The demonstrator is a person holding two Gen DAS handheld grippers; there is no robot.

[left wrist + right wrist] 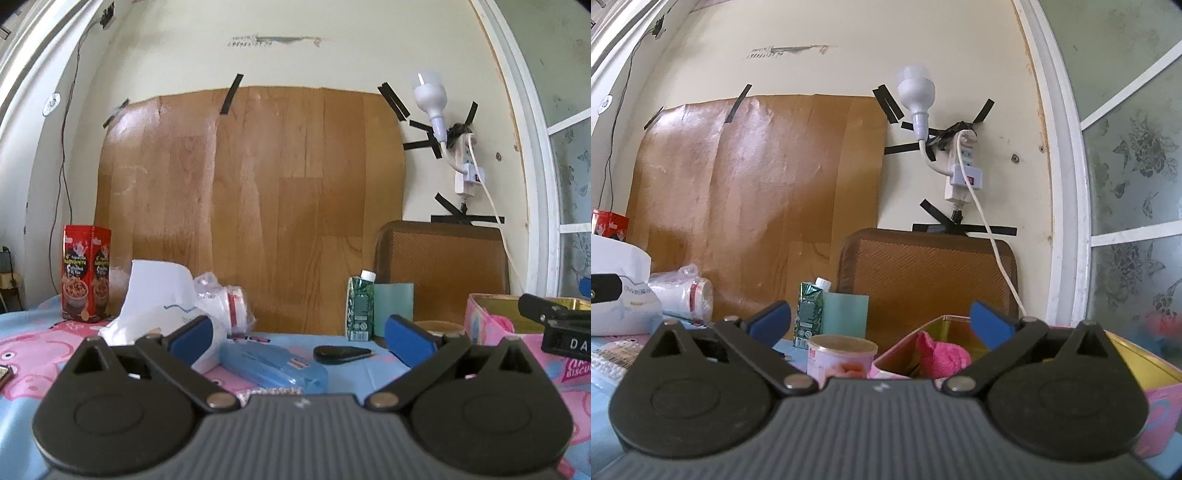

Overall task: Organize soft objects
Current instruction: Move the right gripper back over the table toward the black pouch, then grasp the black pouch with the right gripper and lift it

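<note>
A pink soft object (942,356), fuzzy like a small towel or a plush thing, lies inside the pink tin box (1152,373), whose inner walls are golden; in the left wrist view only a small part of it shows over the rim. The box stands at the right side of the table (22,354), which is covered with a blue and pink cartoon cloth. The right gripper (881,319) hangs just before the box with its blue fingers (988,321) wide apart and nothing between them. The left gripper (299,332) is also spread wide and holds nothing; below it lie a blue transparent case (273,363) and a dark flat thing (341,353). A white tissue pack (155,306) lies at the left, and just beside it a wrapped white roll (229,299) in clear plastic. Behind them stands a red snack box (85,273). Near the middle a green drink carton (360,308) stands upright, touching a pale green card (393,306), and a pink round cup (842,356) is near the tin box. On the cream wall a brown wood-pattern sheet (251,206) is fixed with black tape, a brown mat (927,280) leans against the wall, and a white lamp bulb (916,96) is plugged into a power strip (960,173).
</note>
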